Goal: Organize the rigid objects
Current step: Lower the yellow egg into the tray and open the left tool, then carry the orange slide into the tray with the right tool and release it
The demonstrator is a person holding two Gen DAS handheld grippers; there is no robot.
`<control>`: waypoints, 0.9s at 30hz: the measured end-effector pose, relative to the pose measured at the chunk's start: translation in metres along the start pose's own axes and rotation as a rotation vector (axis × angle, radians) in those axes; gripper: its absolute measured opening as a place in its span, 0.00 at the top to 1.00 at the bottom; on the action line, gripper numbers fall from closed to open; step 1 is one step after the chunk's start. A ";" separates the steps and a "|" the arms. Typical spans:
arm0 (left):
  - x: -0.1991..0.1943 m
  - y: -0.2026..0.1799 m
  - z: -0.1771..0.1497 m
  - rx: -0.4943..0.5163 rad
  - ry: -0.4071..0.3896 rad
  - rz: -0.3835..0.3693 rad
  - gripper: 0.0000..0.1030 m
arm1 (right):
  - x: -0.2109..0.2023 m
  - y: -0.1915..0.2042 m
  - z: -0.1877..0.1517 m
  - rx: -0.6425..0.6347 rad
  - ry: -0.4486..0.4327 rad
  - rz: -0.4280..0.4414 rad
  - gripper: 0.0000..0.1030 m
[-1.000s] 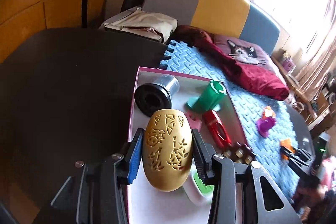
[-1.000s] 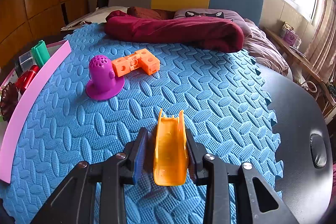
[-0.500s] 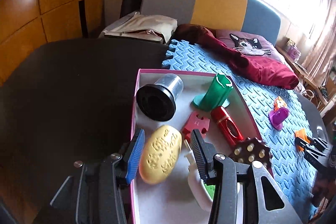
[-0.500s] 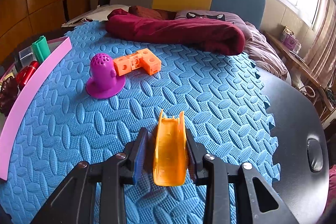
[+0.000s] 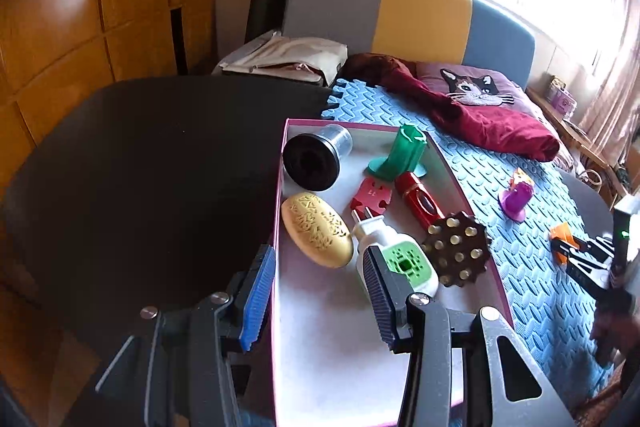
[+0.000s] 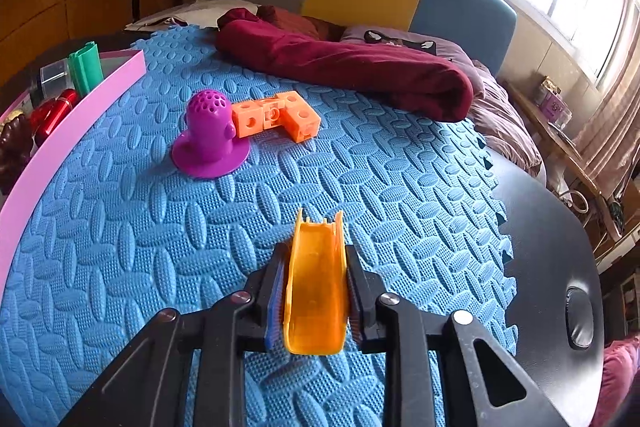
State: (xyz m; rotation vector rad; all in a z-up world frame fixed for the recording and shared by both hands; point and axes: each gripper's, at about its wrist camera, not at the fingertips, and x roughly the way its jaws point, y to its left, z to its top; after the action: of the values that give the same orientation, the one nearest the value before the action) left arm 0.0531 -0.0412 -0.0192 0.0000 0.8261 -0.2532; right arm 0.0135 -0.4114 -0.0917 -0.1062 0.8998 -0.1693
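Note:
My left gripper (image 5: pixel 319 253) hangs open and empty over the near end of the pink box (image 5: pixel 280 187). A yellow patterned egg (image 5: pixel 316 229) lies in the box just ahead of its fingertips. Also inside are a black-and-clear cylinder (image 5: pixel 312 163), a green stand (image 5: pixel 400 155), two red pieces (image 5: pixel 370 195), a brown studded gear (image 5: pixel 456 251) and a white-green device (image 5: pixel 396 259). My right gripper (image 6: pixel 316 251) is shut on an orange chute piece (image 6: pixel 316 287) just above the blue foam mat (image 6: pixel 360 187). A purple perforated cup (image 6: pixel 210 139) and orange cube blocks (image 6: pixel 276 115) rest on the mat farther off.
A maroon blanket (image 6: pixel 344 67) and a cat cushion (image 5: pixel 476 91) lie at the mat's far edge, before a grey-yellow-blue sofa back (image 5: pixel 420 15). The black table (image 5: pixel 160 167) stretches left of the box, with a beige bag (image 5: pixel 288 59) behind it.
The left gripper let go of the yellow egg, which now lies flat in the box, and drew back from it. The right gripper stayed put, pinching the orange piece slightly tighter.

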 end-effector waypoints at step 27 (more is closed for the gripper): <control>-0.007 0.003 -0.018 -0.006 0.001 0.007 0.52 | -0.059 0.024 0.016 0.208 -0.035 0.343 0.75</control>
State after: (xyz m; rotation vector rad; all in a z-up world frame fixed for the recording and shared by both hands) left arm 0.0364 -0.0353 -0.0263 -0.0028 0.8274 -0.2438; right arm -0.0077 -0.3759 -0.0404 0.2371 0.8472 0.0588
